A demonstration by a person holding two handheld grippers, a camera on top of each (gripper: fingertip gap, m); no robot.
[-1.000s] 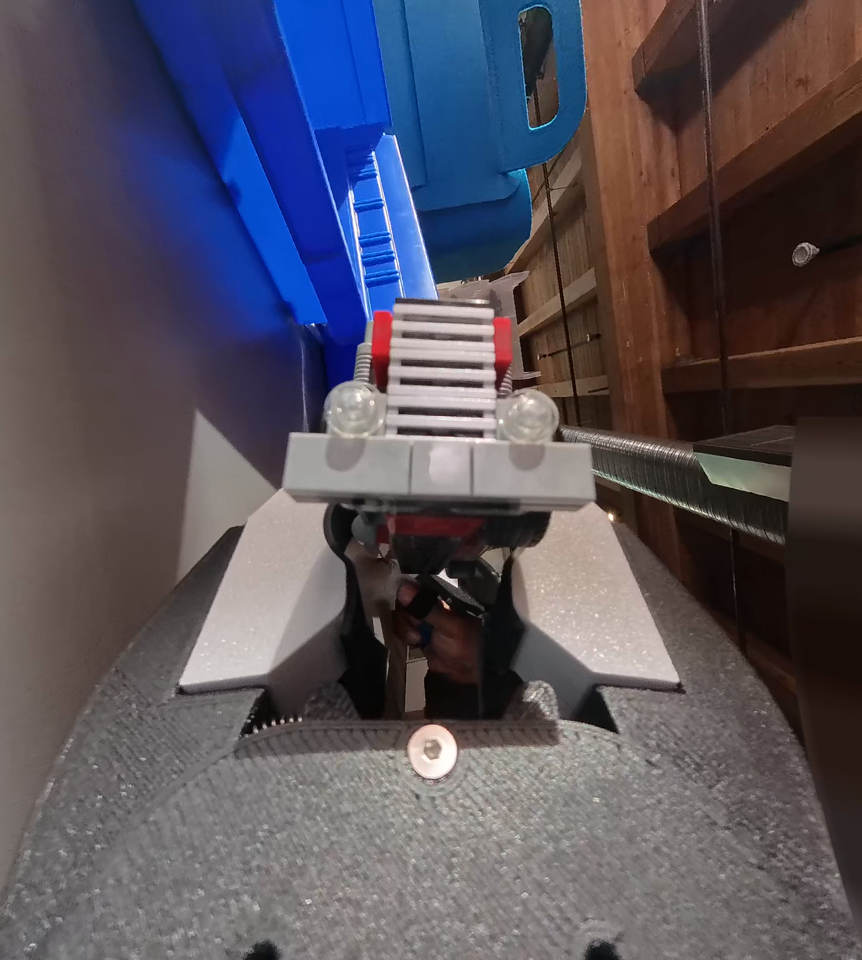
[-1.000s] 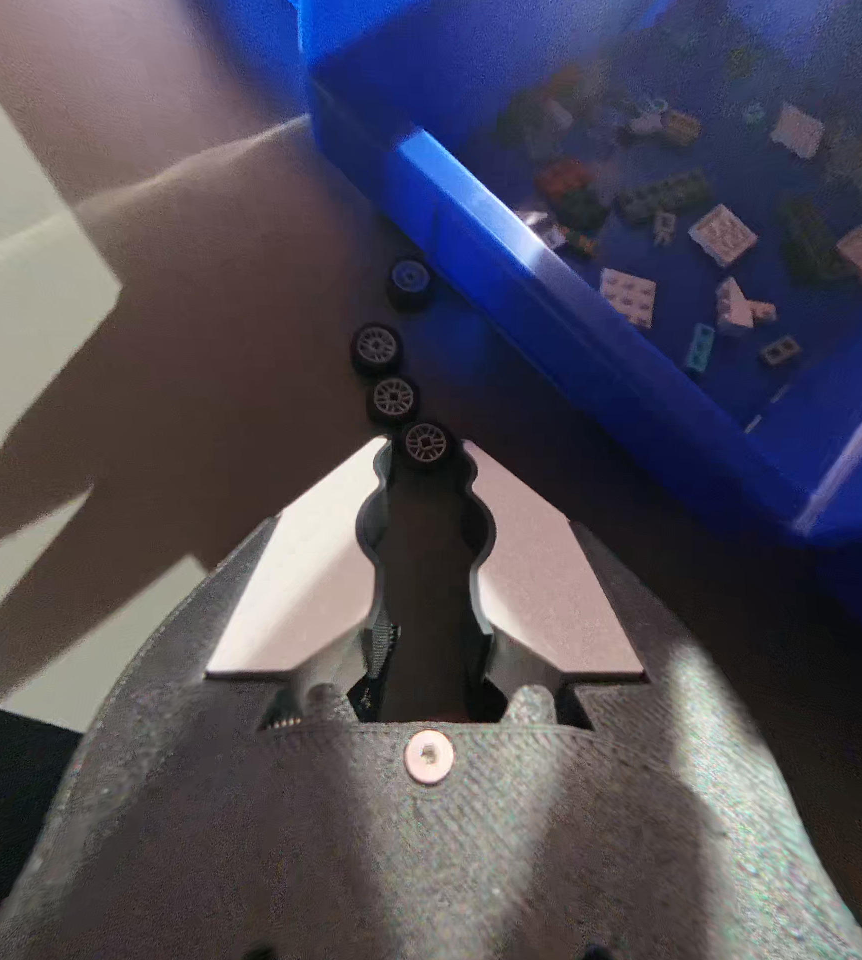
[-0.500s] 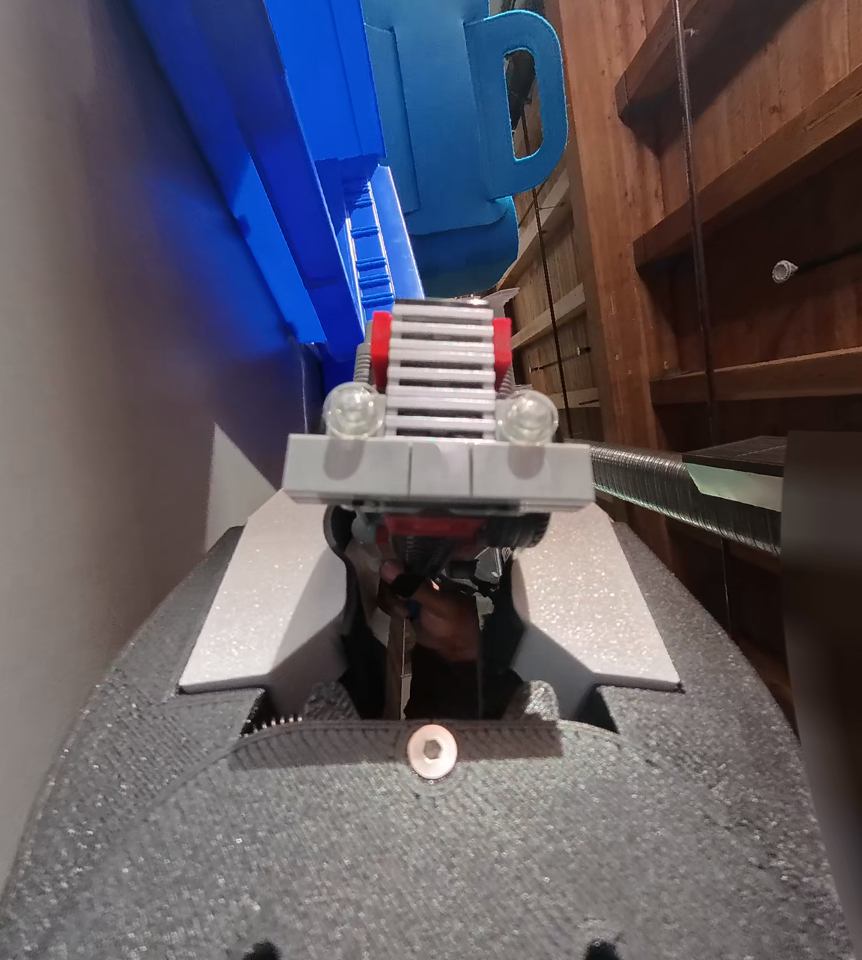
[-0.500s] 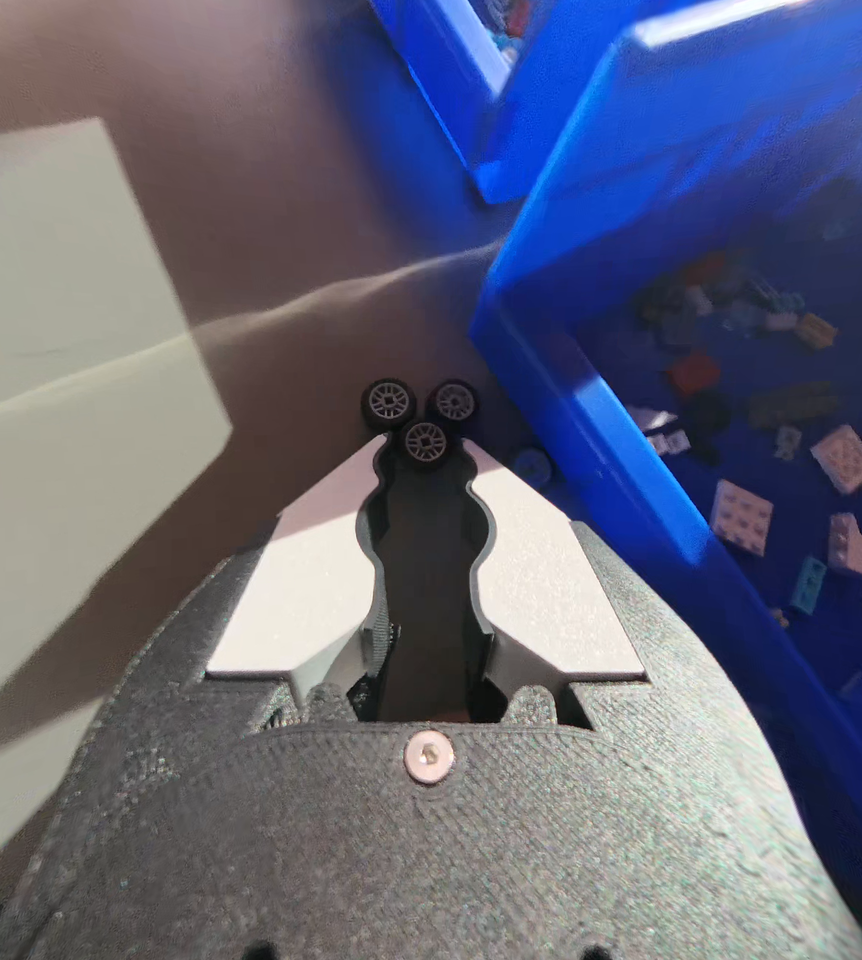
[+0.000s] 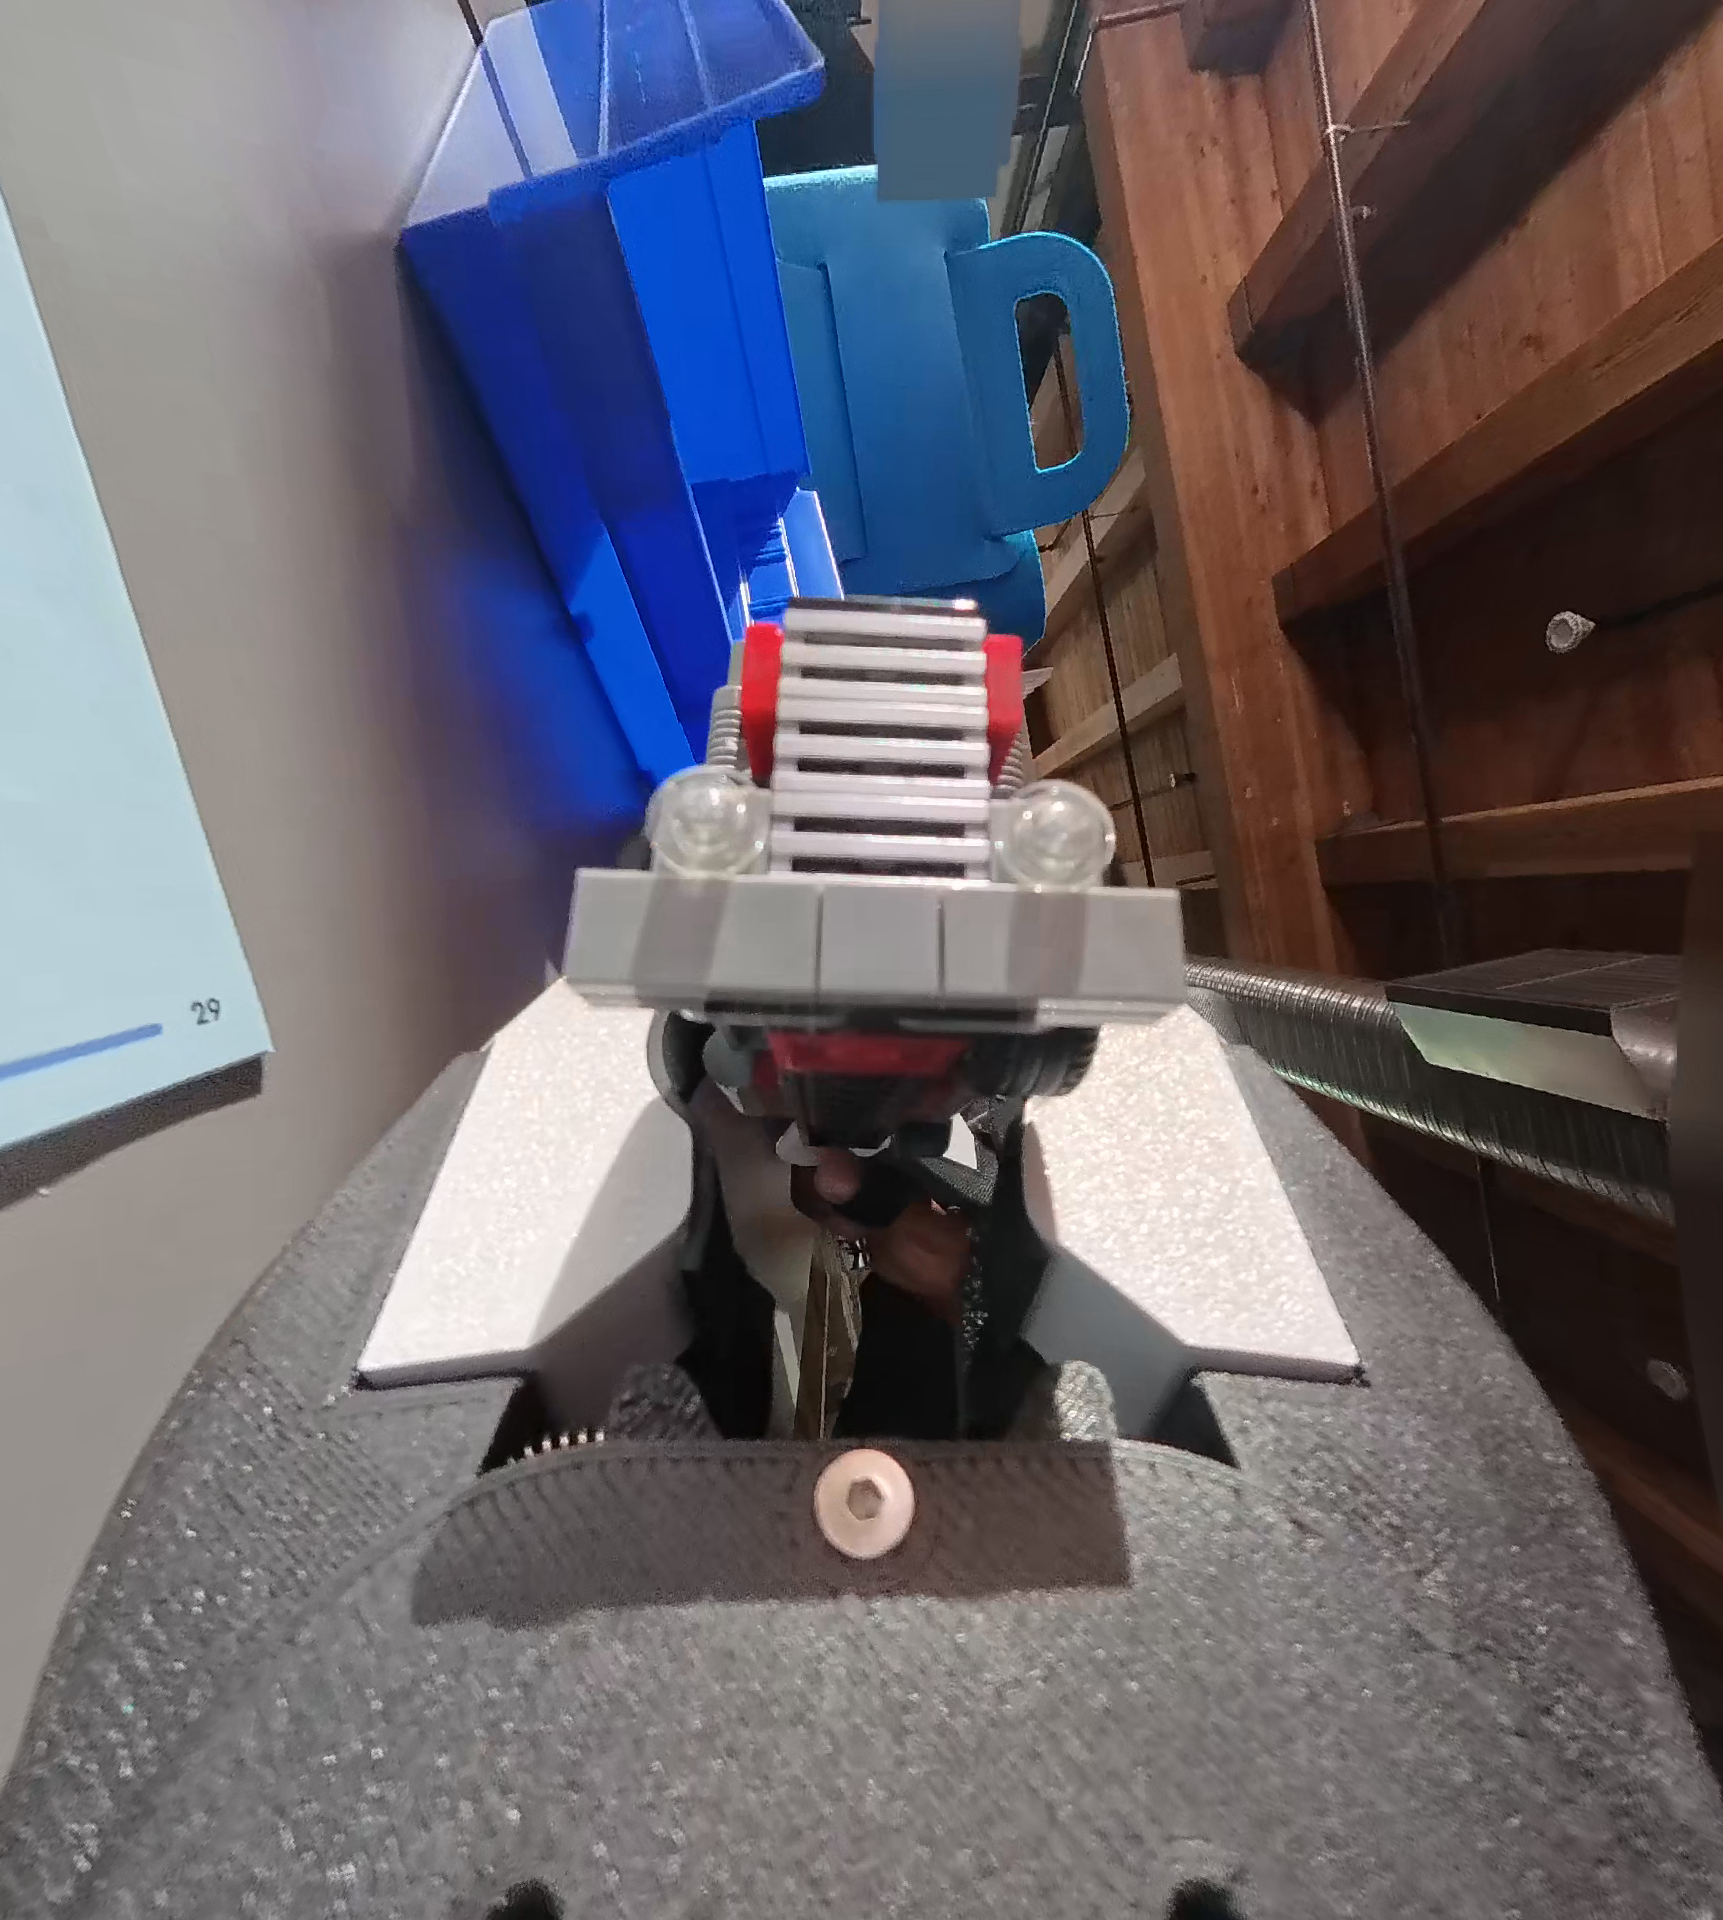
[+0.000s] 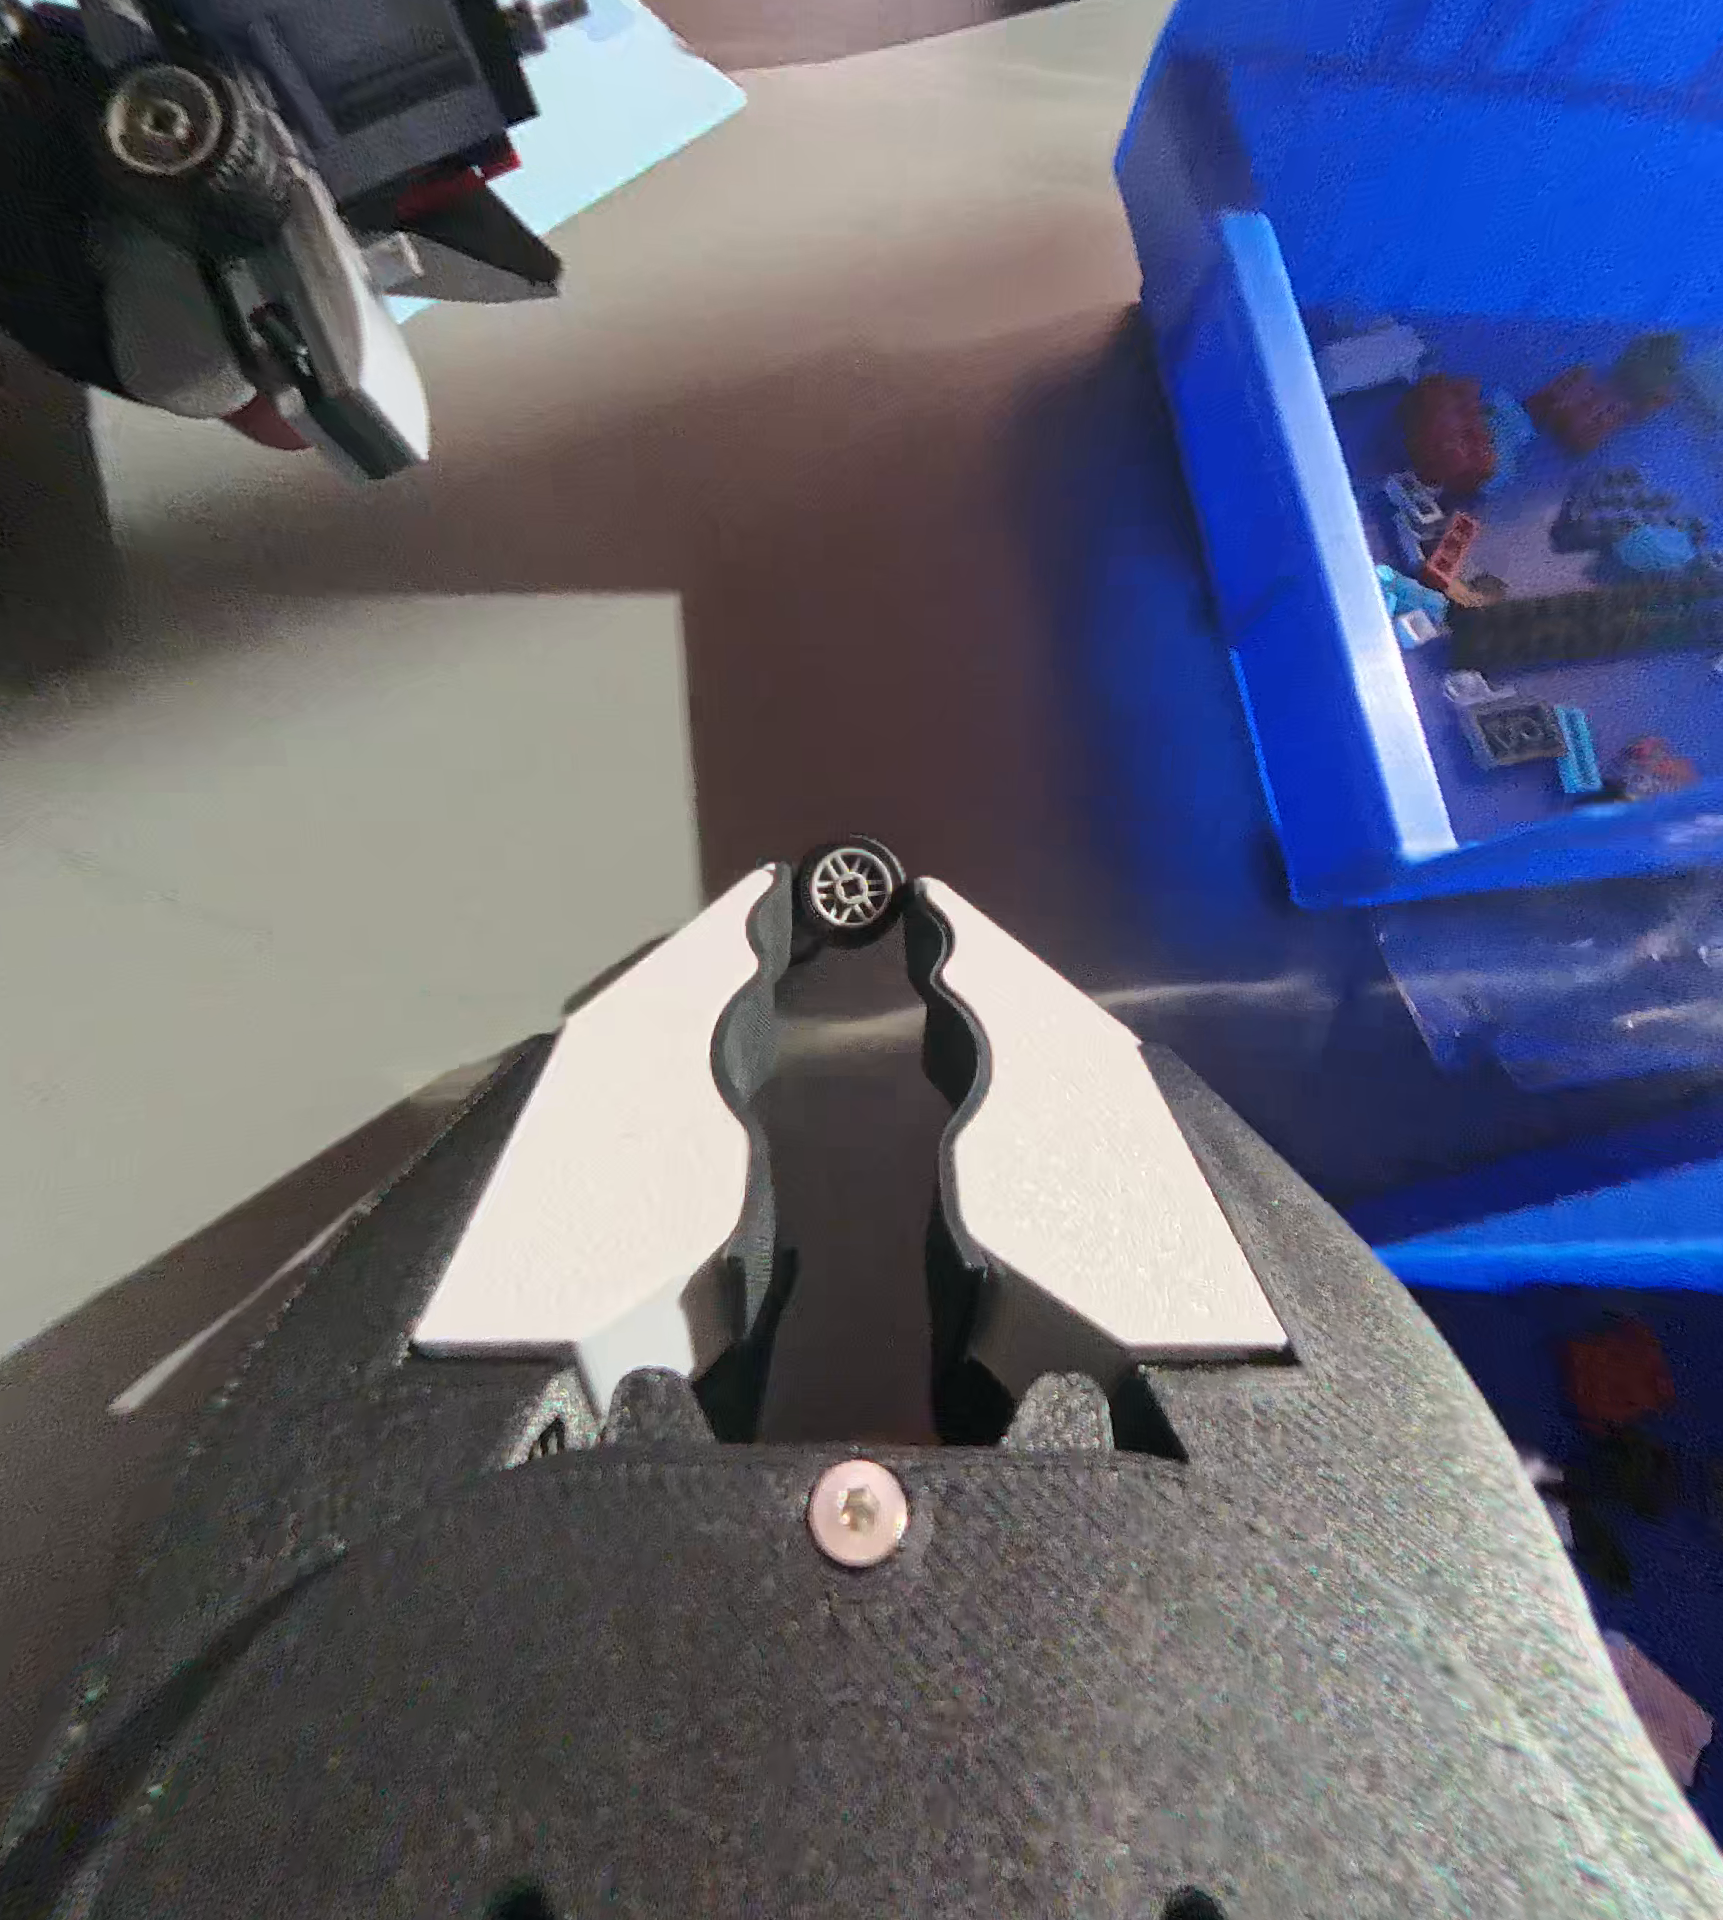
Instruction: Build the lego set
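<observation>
Right gripper (image 6: 849,902) is clamped on a wheel (image 6: 849,885) by the tips only; left gripper (image 5: 872,1049) grips the truck (image 5: 878,831). Any twist could pop the wheel free.

The lego truck (image 5: 876,894) hides the left gripper's (image 5: 862,1049) fingertips, and its rear is out of sight. In the right wrist view, the loose bricks (image 6: 1563,582) in the blue bin (image 6: 1293,582) are blurred; the frame's right edge cuts the bin.
</observation>
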